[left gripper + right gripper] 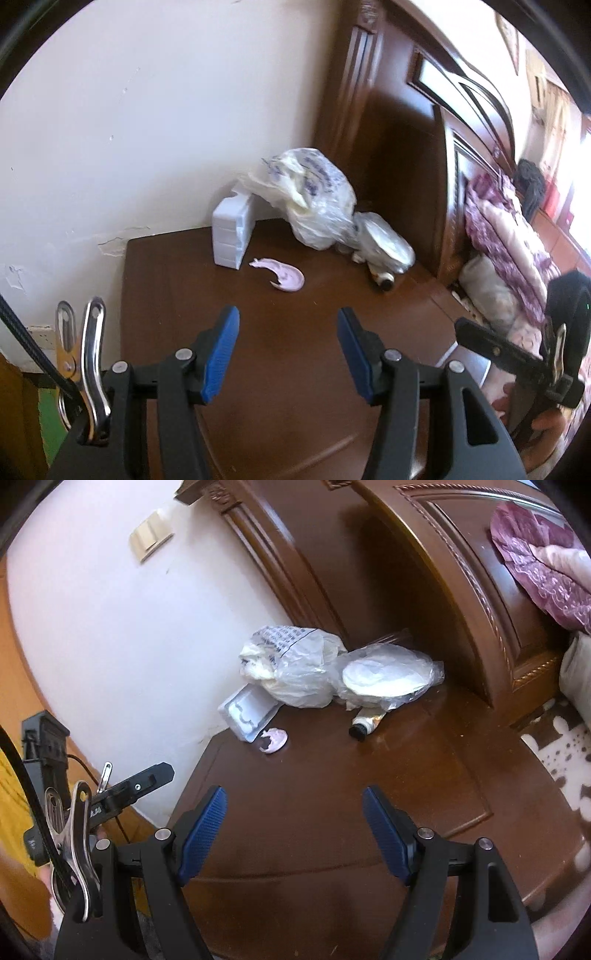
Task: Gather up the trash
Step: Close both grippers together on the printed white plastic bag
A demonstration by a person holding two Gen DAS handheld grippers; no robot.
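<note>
On a dark brown nightstand point(280, 354) point(332, 794) lies trash at the far side: a white foam block point(232, 232) point(249, 710), a crumpled printed plastic bag point(310, 195) point(291, 664), a clear bag holding white discs point(384, 243) point(388, 675), a small black-capped bottle point(384, 280) point(364, 725) and a torn pink lid piece point(282, 277) point(273, 740). My left gripper point(288, 350) is open and empty, short of the pink piece. My right gripper point(295, 830) is open and empty, nearer the front edge.
A white wall point(129, 129) stands behind and left of the nightstand. A carved wooden headboard point(406, 129) point(461, 590) rises to the right, with a bed and purple quilt point(509, 236) point(543, 565) beyond. The other gripper shows at the right edge of the left wrist view point(535, 362).
</note>
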